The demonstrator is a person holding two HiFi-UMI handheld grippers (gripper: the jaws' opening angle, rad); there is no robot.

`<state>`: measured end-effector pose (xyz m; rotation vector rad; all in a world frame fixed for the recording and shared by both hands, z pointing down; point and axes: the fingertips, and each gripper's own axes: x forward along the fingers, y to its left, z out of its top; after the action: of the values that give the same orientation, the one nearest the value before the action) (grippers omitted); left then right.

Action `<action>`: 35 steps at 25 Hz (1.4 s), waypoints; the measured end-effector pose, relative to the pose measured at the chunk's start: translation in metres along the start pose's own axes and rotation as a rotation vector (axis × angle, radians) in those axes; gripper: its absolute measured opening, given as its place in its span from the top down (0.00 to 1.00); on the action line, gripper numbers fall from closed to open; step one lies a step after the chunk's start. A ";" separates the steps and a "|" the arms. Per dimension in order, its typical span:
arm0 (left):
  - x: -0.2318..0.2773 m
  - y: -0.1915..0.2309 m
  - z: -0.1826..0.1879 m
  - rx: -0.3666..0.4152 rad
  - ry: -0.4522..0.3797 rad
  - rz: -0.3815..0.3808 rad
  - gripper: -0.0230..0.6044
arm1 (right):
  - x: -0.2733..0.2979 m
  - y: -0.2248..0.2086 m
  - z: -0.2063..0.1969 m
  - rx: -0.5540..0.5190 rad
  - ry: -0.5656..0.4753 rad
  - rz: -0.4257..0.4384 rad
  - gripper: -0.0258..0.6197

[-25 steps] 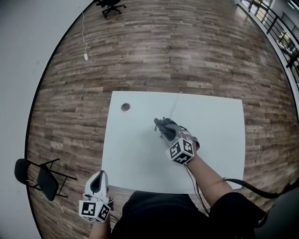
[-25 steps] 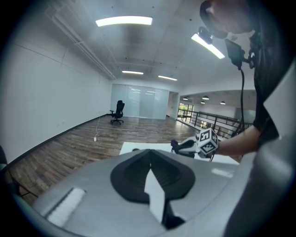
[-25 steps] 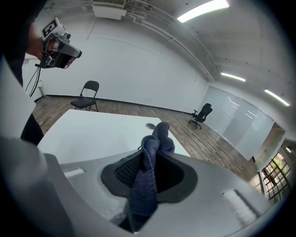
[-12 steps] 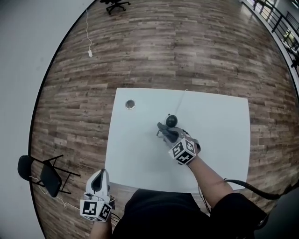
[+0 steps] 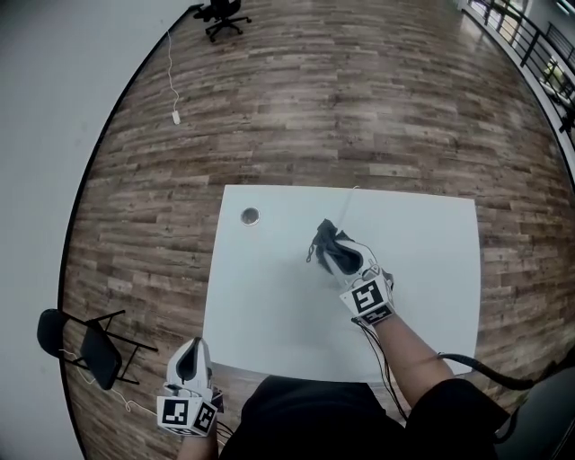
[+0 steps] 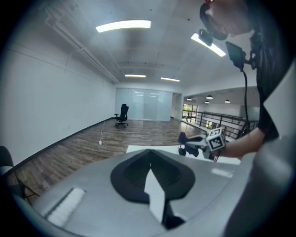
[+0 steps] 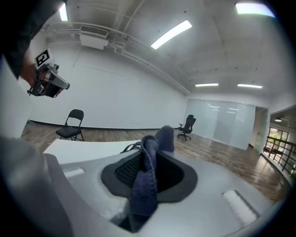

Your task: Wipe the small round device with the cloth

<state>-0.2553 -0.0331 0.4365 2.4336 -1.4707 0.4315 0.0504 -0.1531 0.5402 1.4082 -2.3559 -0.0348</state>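
Two grippers: one in each hand, well apart from each other.
Left gripper [image 5: 190, 349]: pressed together with nothing between; held off the bench [image 5: 269, 296], past its near left corner, above the wooden floor [image 5: 359, 90].
Right gripper [image 5: 334, 253]: pinching the cloth, with a dark blue fold standing up between the pads; placed over the middle of the bench.
Cloth [image 5: 322, 237]: one, dark, bunched just ahead of the right gripper and down at the bench top.
Small round device: one by the task, but not told apart from the cloth in the head view; probably beneath it, where the cable ends.
Cable [image 5: 346, 205]: one, thin and pale, running from the bench's far edge to the cloth.
Bench: one, white and rectangular, with one round grommet [image 5: 250, 216] near its far left corner.
Chairs: two; a black folding chair [image 5: 85, 346] left of the bench and near the left gripper, and an office chair [image 5: 218, 11] far off by the wall.
Floor cord [image 5: 171, 76]: one, white, trailing along the wall's foot.
Railing [image 5: 530, 40]: one run, at the far right.
In the way: cloth and right gripper together covering the spot where the cable ends.
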 end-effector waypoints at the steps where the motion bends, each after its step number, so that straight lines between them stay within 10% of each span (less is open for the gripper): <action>1: 0.001 -0.004 0.002 0.007 -0.002 -0.005 0.95 | 0.006 -0.011 -0.004 0.024 0.024 0.004 0.82; 13: -0.002 -0.004 0.003 0.036 0.026 0.000 0.95 | 0.020 -0.013 -0.089 0.219 0.292 0.083 0.82; 35: -0.002 -0.002 -0.011 0.008 0.031 -0.048 0.96 | 0.019 0.082 -0.081 0.013 0.383 0.285 0.82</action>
<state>-0.2559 -0.0265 0.4460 2.4509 -1.3982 0.4633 0.0011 -0.1143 0.6392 0.9672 -2.2059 0.3019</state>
